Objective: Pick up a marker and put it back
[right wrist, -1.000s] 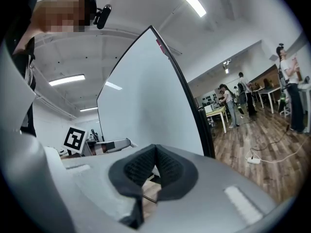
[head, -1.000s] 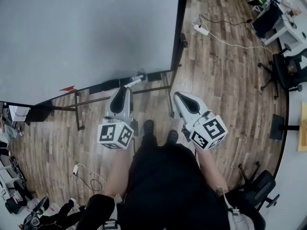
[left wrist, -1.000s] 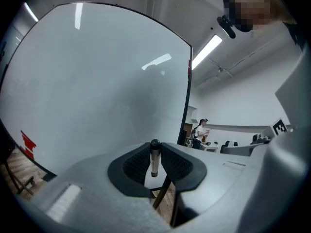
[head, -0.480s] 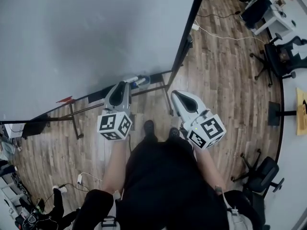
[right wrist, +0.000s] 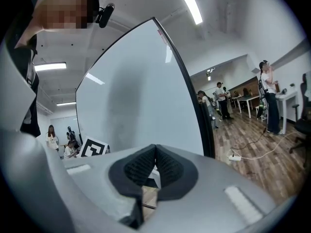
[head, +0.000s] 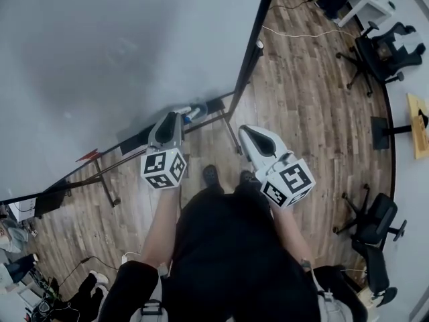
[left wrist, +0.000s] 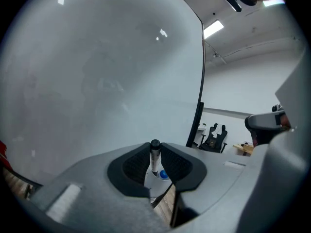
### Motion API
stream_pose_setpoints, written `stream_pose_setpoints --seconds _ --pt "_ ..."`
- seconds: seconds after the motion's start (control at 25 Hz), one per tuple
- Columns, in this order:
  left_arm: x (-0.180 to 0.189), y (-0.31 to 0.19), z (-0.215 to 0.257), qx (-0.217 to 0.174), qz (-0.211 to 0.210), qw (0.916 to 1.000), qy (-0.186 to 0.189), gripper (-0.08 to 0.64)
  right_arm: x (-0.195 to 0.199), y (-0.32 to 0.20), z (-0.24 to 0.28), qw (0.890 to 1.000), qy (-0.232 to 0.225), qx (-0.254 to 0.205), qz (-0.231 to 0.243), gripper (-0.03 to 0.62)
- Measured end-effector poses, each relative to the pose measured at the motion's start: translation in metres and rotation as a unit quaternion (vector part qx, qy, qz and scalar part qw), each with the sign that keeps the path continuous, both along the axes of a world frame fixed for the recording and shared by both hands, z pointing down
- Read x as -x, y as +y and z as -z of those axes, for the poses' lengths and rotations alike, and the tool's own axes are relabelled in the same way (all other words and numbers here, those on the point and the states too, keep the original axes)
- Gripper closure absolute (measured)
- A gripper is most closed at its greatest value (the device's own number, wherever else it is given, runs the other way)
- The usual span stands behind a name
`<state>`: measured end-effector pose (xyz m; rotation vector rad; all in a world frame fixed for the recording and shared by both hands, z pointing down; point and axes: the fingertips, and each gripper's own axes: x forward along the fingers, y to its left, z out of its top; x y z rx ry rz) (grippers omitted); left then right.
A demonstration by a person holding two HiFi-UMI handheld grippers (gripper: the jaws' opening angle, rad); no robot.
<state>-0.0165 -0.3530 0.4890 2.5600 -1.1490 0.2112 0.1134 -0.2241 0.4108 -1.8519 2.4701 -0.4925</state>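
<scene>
Left gripper (head: 175,115) clamps a whiteboard marker (head: 182,111), head view: the white barrel pokes out past its tips, right at the dark tray ledge (head: 214,105) that runs along the lower edge of the whiteboard (head: 120,52). The right gripper (head: 247,134) hangs beside it on the other side, over the wooden floor (head: 308,99), near the board's black frame but apart from it.

Left gripper view: the jaws are clenched on the marker, which stands upright between the ribbed pads with its black cap just above the tips. A small blue piece (left wrist: 164,174) shows just below the pads beside the barrel; whether it belongs to this marker or lies on the ledge cannot be told. The grey board fills the field ahead.

Right gripper view: the jaws are pressed together with nothing between them, pointing at the board's right edge; the left gripper's marker cube (right wrist: 95,148) shows at the far left.

With the marker already in hand and so close to the ledge, the task appears to be in its return leg. The next move likely calls for settling the barrel onto the ledge, then easing the jaws apart so it does not roll off.
</scene>
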Motion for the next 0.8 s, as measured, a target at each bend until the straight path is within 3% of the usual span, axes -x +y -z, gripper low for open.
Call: stream_pose_setpoints --seconds 0.8 --pt "0.0 -0.005 -0.02 0.019 -0.023 0.9995 0.012 0.469 0.016 -0.004 -0.001 1.0 0.012 0.005 -0.014 0.589"
